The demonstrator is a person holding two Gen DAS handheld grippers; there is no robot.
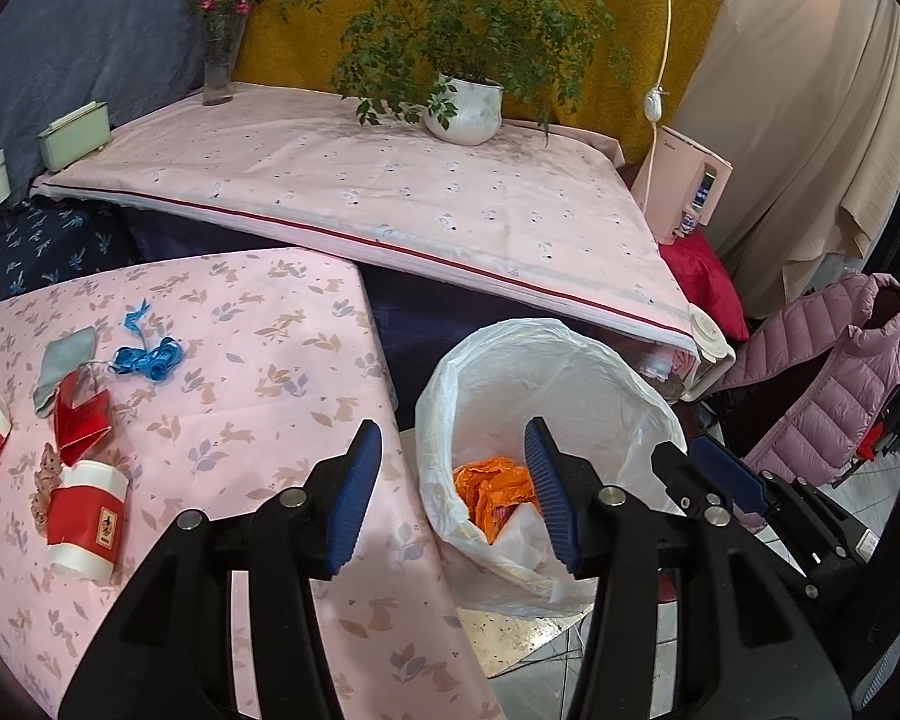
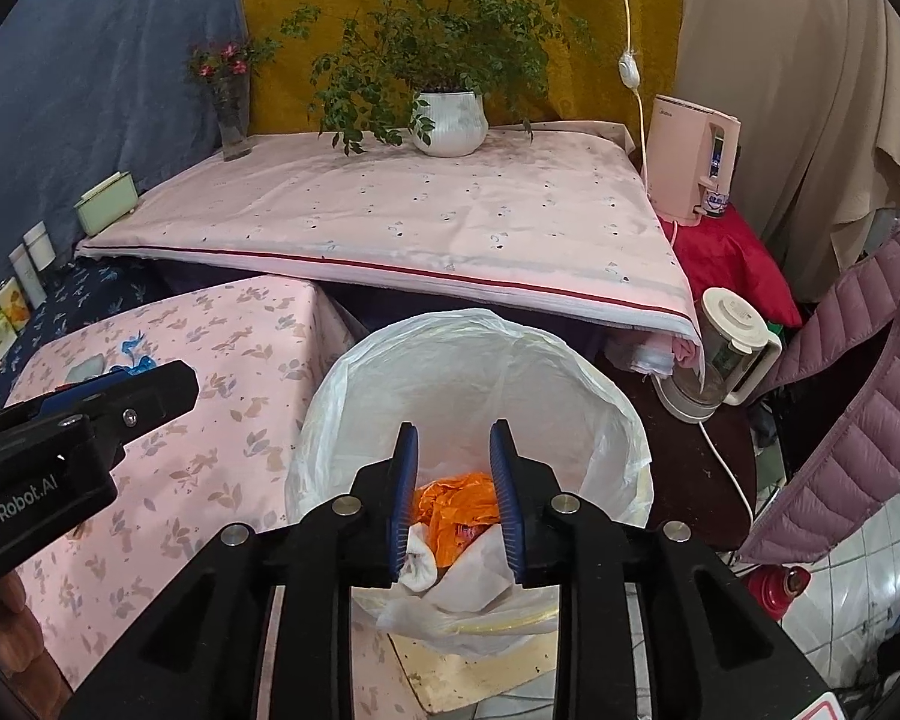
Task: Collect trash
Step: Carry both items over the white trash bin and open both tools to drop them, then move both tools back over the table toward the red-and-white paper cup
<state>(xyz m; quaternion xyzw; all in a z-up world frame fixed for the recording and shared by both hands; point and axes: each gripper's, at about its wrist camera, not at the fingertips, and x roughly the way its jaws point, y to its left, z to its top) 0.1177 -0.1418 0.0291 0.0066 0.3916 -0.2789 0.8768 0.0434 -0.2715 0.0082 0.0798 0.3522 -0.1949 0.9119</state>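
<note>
Trash: orange wrapper (image 2: pixel 459 507) and white tissue (image 2: pixel 420 561) lie in the bin (image 2: pixel 570 384), low centre of your right view; more sits on the table (image 1: pixel 258 360) at the left of your left view.
Right gripper (image 2: pixel 455 498): your blue fingers (image 2: pixel 405 498) stand apart with nothing between them, poised above the bin's mouth.
Left gripper (image 1: pixel 453 498): your jaws are spread wide and bare, one finger over the table's edge, the other over the bin's rim.
Bin: lined with a white bag (image 1: pixel 450 396), just beside the table's right edge.
On the table: two red-and-white packs (image 1: pixel 87 516), folded red paper (image 1: pixel 81 423), a grey scrap (image 1: pixel 63 366) and blue ribbon (image 1: pixel 150 357), all at your left view's left side, well apart from your left fingers.
Behind: a bed (image 1: pixel 390 192) across the upper middle, a potted plant (image 1: pixel 465 108) and a vase (image 1: pixel 219 69) along its far edge.
Right side: pink dispenser (image 2: pixel 693 156) at upper right, kettle (image 2: pixel 726 348) below it, purple jacket (image 2: pixel 858 384) at the edge.
</note>
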